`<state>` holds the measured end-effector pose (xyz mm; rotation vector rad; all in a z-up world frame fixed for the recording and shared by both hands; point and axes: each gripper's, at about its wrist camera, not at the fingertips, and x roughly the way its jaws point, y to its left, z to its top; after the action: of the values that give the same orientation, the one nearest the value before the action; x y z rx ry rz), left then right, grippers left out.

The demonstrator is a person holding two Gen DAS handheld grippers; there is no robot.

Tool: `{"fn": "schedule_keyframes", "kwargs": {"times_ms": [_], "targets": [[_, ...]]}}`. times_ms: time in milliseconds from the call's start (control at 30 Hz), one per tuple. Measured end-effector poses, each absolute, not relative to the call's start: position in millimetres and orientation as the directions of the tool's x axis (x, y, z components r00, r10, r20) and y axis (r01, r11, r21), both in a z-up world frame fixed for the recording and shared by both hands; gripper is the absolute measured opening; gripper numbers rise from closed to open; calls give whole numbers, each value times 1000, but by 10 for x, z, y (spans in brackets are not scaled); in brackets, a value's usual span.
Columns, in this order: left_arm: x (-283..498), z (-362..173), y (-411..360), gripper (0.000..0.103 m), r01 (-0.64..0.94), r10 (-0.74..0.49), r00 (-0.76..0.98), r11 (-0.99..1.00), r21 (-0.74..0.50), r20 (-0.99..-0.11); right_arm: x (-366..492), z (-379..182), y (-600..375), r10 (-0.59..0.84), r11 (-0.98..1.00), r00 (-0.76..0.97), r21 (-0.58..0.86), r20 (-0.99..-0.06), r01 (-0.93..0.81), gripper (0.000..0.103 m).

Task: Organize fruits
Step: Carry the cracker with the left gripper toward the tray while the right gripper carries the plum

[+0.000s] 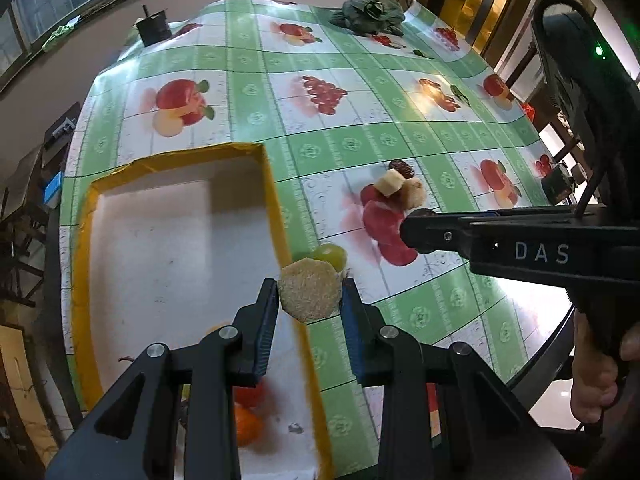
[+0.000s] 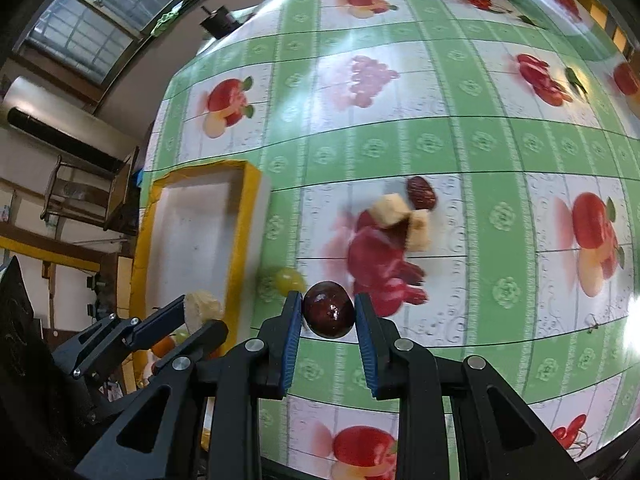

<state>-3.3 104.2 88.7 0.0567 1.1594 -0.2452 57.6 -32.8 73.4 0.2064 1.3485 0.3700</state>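
My left gripper [image 1: 310, 290] pinches a pale fruit slice [image 1: 310, 292] above the yellow-rimmed tray's [image 1: 276, 200] edge, likely for dropping in. My right gripper [image 2: 328, 310] clamps a dark grape [image 2: 329, 309] over the tablecloth [image 2: 460, 148]; a green grape [image 2: 286, 278], banana pieces [image 2: 390, 210] and a date [image 2: 420, 193] wait outside.

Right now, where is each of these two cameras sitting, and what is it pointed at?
Left wrist: on the left gripper, looking down its fingers at the pale fruit slice it holds above the yellow-edged tray; the right gripper and a hand show.
Right wrist: on the right gripper, looking down at the dark round fruit it holds over the tablecloth; the left gripper shows.
Shared: tray, tablecloth, green grape, cut fruit pieces.
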Motion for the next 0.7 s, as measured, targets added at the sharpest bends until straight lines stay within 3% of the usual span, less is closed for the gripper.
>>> {"fn": "schedule_keyframes", "kwargs": {"times_ms": [700], "targets": [[-163, 814, 2365, 28, -37, -130, 374, 987, -155, -918, 478, 777, 559, 429, 880, 110, 387, -897, -276, 27]]}}
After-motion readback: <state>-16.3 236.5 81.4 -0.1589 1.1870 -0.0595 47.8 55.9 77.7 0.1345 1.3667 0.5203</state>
